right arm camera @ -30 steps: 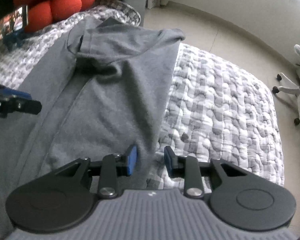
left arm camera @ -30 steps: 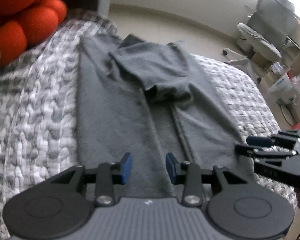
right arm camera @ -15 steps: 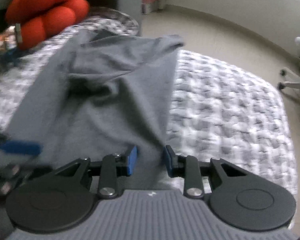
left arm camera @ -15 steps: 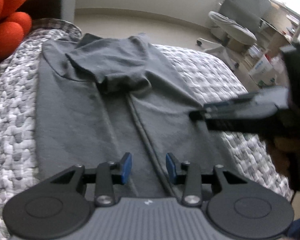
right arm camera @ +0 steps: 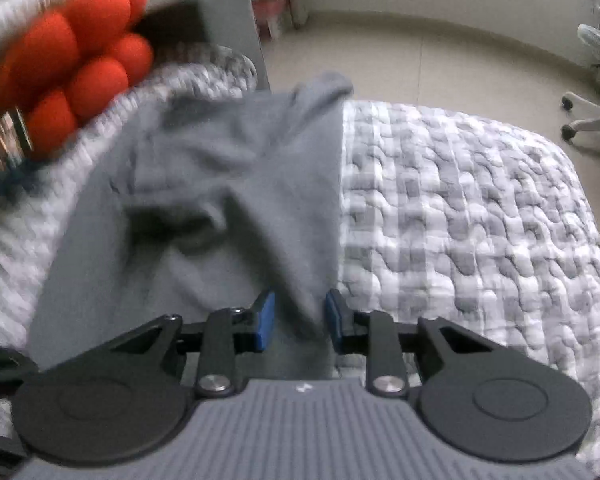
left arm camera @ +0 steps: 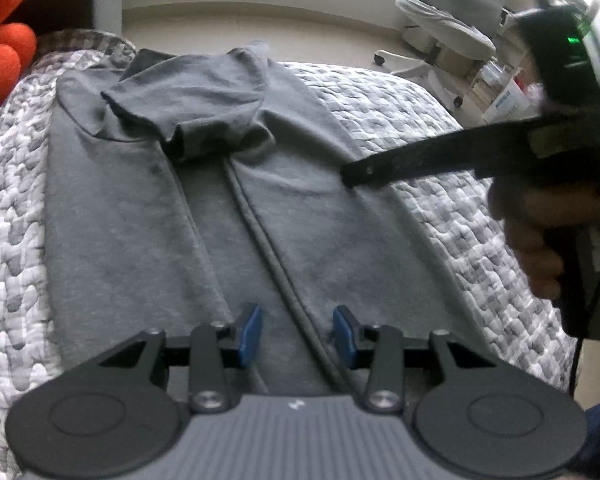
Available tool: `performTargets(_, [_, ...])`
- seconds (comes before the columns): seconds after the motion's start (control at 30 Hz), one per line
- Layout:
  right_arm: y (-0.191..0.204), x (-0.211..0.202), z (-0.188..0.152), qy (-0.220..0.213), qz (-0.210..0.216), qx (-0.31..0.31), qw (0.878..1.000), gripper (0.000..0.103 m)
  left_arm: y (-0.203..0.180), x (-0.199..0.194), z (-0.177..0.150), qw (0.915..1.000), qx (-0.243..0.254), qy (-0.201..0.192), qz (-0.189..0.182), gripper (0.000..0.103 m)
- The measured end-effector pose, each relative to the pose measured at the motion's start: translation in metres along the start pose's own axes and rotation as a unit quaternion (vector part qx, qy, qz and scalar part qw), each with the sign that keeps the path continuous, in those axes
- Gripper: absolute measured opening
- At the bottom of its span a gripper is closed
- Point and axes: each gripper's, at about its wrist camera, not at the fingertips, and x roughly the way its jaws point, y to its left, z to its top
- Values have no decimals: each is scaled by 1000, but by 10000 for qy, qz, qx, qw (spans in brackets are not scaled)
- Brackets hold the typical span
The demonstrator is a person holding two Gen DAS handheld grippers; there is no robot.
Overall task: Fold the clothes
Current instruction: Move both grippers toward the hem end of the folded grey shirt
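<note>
Grey shirt [left arm camera: 148, 208] lies lengthwise on quilted bed [left arm camera: 452, 128], sides folded inward, edges meeting frame centre. Left gripper [left arm camera: 298, 334] jaws spread above hem. Right gripper [right arm camera: 300, 322] jaws spread, shirt's right edge between them. Bare quilt fills frame right.

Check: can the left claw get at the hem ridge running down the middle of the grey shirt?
Probably yes. The left claw is open right above the hem ridge on the grey shirt; the right claw sits farther up, out of the path.
</note>
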Motion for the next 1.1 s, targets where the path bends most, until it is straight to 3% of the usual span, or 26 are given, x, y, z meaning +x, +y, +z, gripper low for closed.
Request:
performTargets(0.1, [0, -2, 1, 33, -100, -13, 9999, 29, -2, -1, -2, 10000, 96, 4, 18, 41])
performTargets(0.23, [5, -12, -5, 16, 124, -42, 9999, 31, 4, 0, 0, 10000, -69, 23, 14, 40])
performTargets(0.4, [22, -30, -25, 85, 333, -543, 9979, 28, 6, 0, 0, 9999, -97, 25, -40, 40])
performTargets(0.67, [25, -50, -46, 225, 711, -1171, 9903, 29, 20, 1, 4, 9982, -542, 75, -257, 37])
performTargets(0.9, [55, -65, -73, 474, 1570, -2244, 9606, 27, 20, 2, 5, 9983, -532, 36, -217, 36])
performTargets(1.1, [70, -66, -92, 736, 1951, -2888, 9344, 21, 20, 3, 5, 9983, -528, 7, -238, 36])
